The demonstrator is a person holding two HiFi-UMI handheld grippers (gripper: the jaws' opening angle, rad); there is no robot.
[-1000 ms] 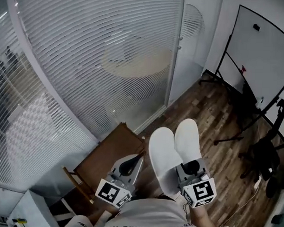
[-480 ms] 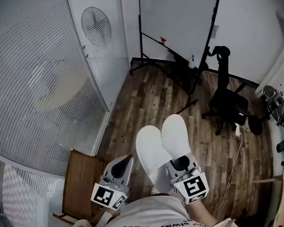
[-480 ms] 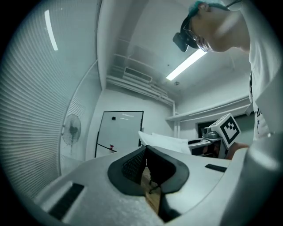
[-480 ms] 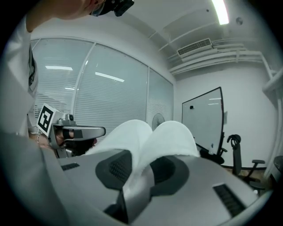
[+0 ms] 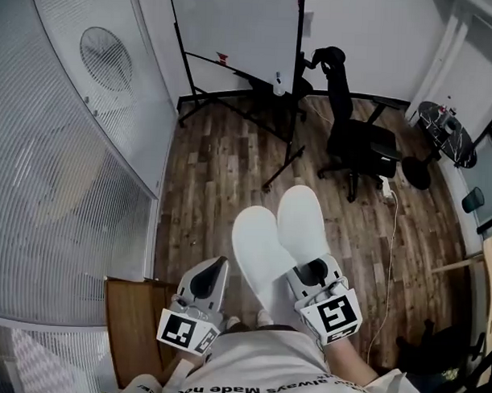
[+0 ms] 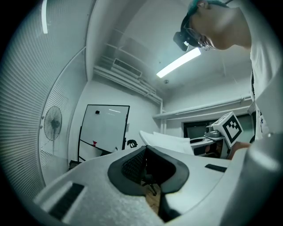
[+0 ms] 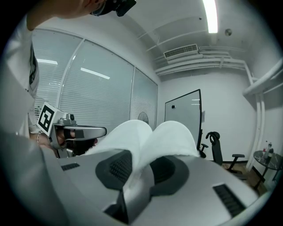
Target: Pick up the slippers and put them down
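Right gripper (image 7: 137,170) jaws clamped on the near ends of 2 white slippers (image 5: 281,233), toes pointing away, held in the air over the wood floor (image 5: 222,183), left gripper (image 6: 148,163) jaws closed together and empty, just left of the slippers, whiteboard (image 5: 236,30) and black chair (image 5: 357,143) beyond

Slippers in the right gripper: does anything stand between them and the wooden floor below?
Nothing visible does. The slippers hang in the right gripper over bare wooden floor; the whiteboard stand and office chair stand farther ahead.
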